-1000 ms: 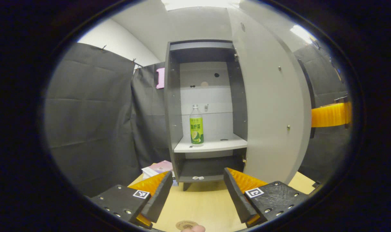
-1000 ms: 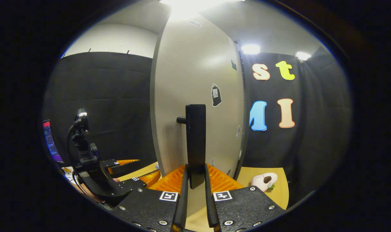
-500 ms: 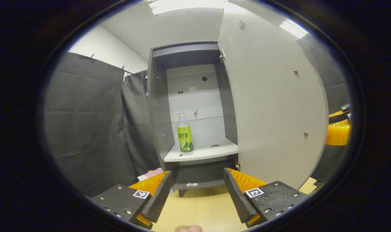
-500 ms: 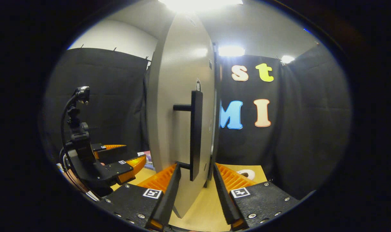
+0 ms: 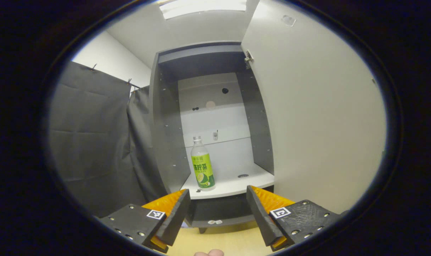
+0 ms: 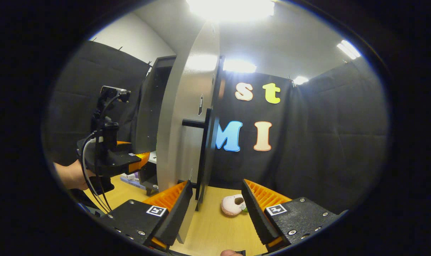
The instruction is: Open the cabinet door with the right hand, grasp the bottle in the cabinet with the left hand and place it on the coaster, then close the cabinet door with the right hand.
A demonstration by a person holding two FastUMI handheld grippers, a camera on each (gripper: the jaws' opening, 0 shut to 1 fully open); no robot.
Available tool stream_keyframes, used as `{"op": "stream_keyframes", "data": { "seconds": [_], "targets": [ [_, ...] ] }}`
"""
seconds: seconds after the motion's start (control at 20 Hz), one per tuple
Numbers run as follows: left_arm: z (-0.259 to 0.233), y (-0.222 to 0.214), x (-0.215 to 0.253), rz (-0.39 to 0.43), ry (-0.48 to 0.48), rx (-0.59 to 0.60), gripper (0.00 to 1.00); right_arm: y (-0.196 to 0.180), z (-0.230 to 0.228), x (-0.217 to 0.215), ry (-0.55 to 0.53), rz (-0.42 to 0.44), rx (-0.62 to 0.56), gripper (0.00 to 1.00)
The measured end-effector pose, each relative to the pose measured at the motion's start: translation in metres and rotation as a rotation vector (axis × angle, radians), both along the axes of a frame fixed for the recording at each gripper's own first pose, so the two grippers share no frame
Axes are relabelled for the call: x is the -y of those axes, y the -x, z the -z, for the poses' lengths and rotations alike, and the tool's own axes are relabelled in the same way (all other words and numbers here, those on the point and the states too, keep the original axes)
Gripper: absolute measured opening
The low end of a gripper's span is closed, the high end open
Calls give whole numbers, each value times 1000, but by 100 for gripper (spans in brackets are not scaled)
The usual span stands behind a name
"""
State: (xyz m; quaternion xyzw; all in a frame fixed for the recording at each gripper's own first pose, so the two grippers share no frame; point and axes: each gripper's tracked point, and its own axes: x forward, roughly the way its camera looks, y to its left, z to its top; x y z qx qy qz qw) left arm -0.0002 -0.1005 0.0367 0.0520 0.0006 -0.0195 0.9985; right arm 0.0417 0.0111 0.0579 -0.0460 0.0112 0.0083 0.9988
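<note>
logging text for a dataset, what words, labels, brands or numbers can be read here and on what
Bottle, green label: printed characters, too blurred to read surely.
Sticker on the cabinet door: too small to read.
Square markers on the left gripper: black-and-white patterns, no words.
No number or brand can be quoted.

Black cloth (image 6: pixel 329 142) hung across the right of the right gripper view. White wall (image 5: pixel 105 57) filled the left gripper view's upper left. Ceiling lights (image 6: pixel 233 9) glared above; a wooden tabletop (image 6: pixel 215 227) lay below.
</note>
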Motion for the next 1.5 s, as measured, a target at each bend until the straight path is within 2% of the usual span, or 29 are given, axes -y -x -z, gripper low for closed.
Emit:
{"op": "stream_keyframes", "data": {
  "seconds": [0.05, 0.1, 0.15, 0.3, 0.35, 0.45, 0.5, 0.6, 0.65, 0.7, 0.85, 0.9, 0.95, 1.0, 1.1, 1.15, 1.2, 1.25, 1.35, 1.5],
  "targets": [
    [-1, -16, -6, -5, -7, 7, 91, 0, -2, -2, -19, 3, 6, 86],
    [-2, -32, -9, -6, -15, 11, 90, 1, -4, -3, -23, 6, 12, 92],
    [-4, -47, -12, -9, -15, 20, 95, 1, -5, -2, -14, 15, 22, 93],
    [-13, -90, -24, -22, -26, 56, 95, 2, -7, 5, 10, 54, 63, 93],
    [-14, -101, -26, -26, -27, 68, 90, 2, -7, 4, 10, 58, 68, 93],
    [-17, -124, -27, -18, -2, 88, 91, 4, -5, 2, -14, 62, 77, 93],
    [-17, -134, -29, -18, 4, 94, 96, 4, -5, 4, -27, 73, 82, 92],
    [-15, -154, -35, -20, 1, 102, 91, 4, -3, 5, -42, 94, 85, 93],
    [-12, -164, -38, -21, 1, 105, 95, 5, -3, 6, -40, 105, 86, 93],
    [-9, -171, -40, -15, 8, 101, 90, 6, -4, 4, -35, 115, 88, 93],
    [5, -194, -45, -18, 30, 86, 90, 9, -4, 6, -12, 167, 88, 92],
    [8, -200, -47, -23, 37, 84, 95, 9, -3, 6, -7, 182, 86, 92],
    [12, -206, -50, -27, 46, 81, 95, 9, -3, 5, -9, 189, 86, 92],
    [15, -212, -50, -20, 60, 75, 90, 10, -3, 5, -16, 196, 84, 92],
    [22, -219, -53, -25, 61, 72, 90, 12, -3, 6, -31, 219, 83, 92],
    [23, -225, -54, -25, 63, 78, 95, 13, -3, 7, -39, 231, 82, 92],
    [24, -229, -53, -15, 67, 78, 86, 13, -1, 7, -48, 240, 81, 91],
    [29, -234, -50, 5, 76, 70, 95, 12, -1, 6, -54, 246, 80, 91],
    [38, -242, -48, 20, 86, 42, 96, 13, -1, 6, -51, 255, 82, 91],
    [37, -243, -50, 9, 111, 46, 62, 13, -1, 7, -54, 262, 83, 91]
  ]
}}
